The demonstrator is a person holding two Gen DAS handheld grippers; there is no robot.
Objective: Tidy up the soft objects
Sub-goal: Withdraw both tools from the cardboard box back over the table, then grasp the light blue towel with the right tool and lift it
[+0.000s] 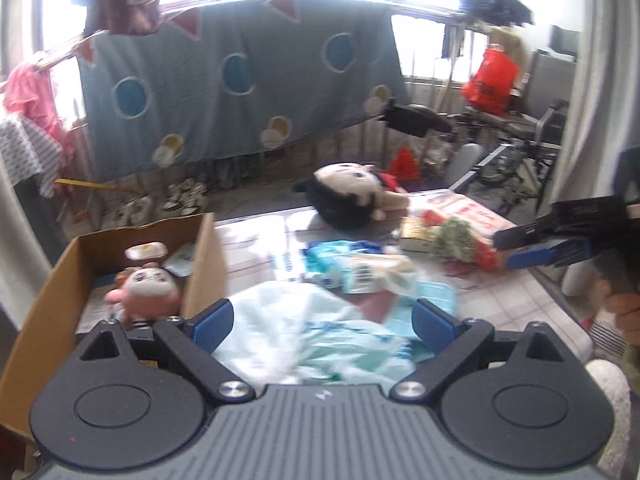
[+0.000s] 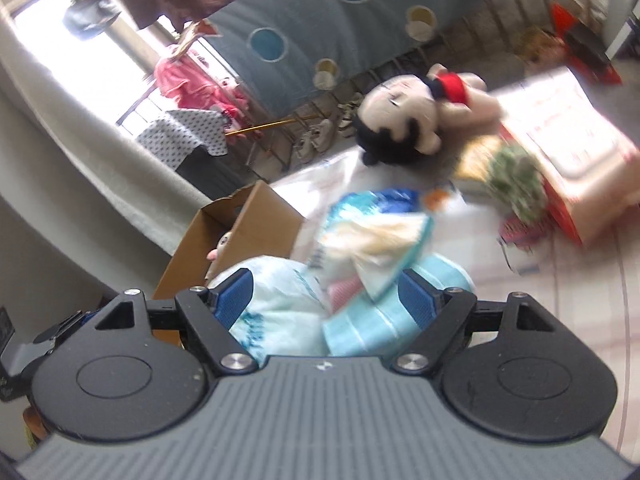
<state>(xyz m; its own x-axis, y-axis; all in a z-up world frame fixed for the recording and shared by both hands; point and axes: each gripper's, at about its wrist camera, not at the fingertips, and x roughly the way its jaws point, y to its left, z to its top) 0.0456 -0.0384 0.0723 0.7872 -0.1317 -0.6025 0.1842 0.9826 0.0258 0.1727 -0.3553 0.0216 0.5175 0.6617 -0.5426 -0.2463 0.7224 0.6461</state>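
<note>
A pale blue-and-white plastic pack [image 1: 288, 328] [image 2: 280, 300] lies on the table right in front of both grippers. My left gripper [image 1: 322, 320] stands wide open over it, the blue pads clear of its sides. My right gripper [image 2: 328, 300] is open too, above that pack and a light blue pack [image 2: 372, 320]; it also shows at the right edge [image 1: 532, 246]. A tissue pack with a barcode [image 1: 356, 268] [image 2: 376, 236] lies just beyond. A black-haired plush doll [image 1: 352, 196] [image 2: 404, 120] lies at the table's far side. A pink plush [image 1: 144, 288] sits in the cardboard box [image 1: 200, 264] [image 2: 260, 220] on the left.
A green-and-red bundle [image 1: 460, 240] [image 2: 516, 184] and a red-and-white carton [image 1: 460, 208] [image 2: 568, 140] lie at the right. A person's hand [image 1: 628, 312] holds the right gripper. Behind the table hang a grey-blue blanket [image 1: 240, 80], pink clothes [image 1: 36, 92] and a red bag [image 1: 492, 80].
</note>
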